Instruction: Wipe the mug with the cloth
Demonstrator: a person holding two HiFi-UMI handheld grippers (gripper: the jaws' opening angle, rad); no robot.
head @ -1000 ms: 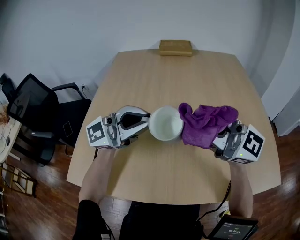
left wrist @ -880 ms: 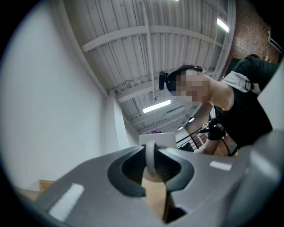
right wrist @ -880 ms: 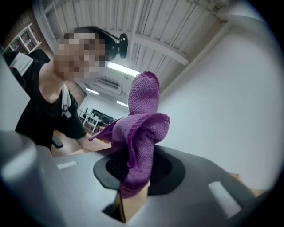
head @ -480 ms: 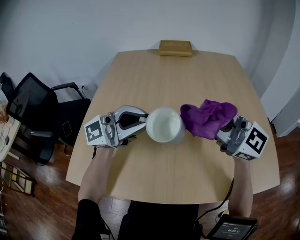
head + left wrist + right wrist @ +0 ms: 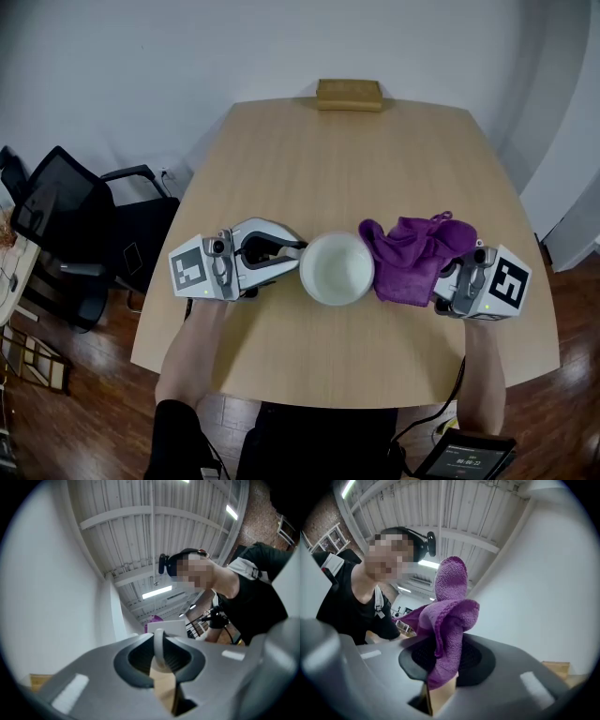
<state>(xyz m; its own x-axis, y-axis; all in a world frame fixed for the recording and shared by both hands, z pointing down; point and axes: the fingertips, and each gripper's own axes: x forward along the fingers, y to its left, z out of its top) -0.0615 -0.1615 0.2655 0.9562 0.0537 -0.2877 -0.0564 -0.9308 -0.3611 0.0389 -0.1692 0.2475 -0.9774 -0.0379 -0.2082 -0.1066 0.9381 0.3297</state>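
At far left, off the bench (image 5: 375,169), black office chair (image 5: 66,216) on the wooden floor (image 5: 94,394). Next, over the near half of the bench, left gripper (image 5: 286,255), fingers (image 5: 133,663) clenched on the thin handle (image 5: 158,646) of the white mug (image 5: 337,269). Holds the mug upright, mouth facing up; cannot tell whether its base rests on the bench. Behind it, at the far edge, wooden block (image 5: 350,95). Just right of the mug, against its side, bunched purple cloth (image 5: 412,255). Grips a fold of it in the right gripper (image 5: 446,277), fingers (image 5: 476,660) pinched on the fabric, the rest spilling up over them and hiding their tips in the head view
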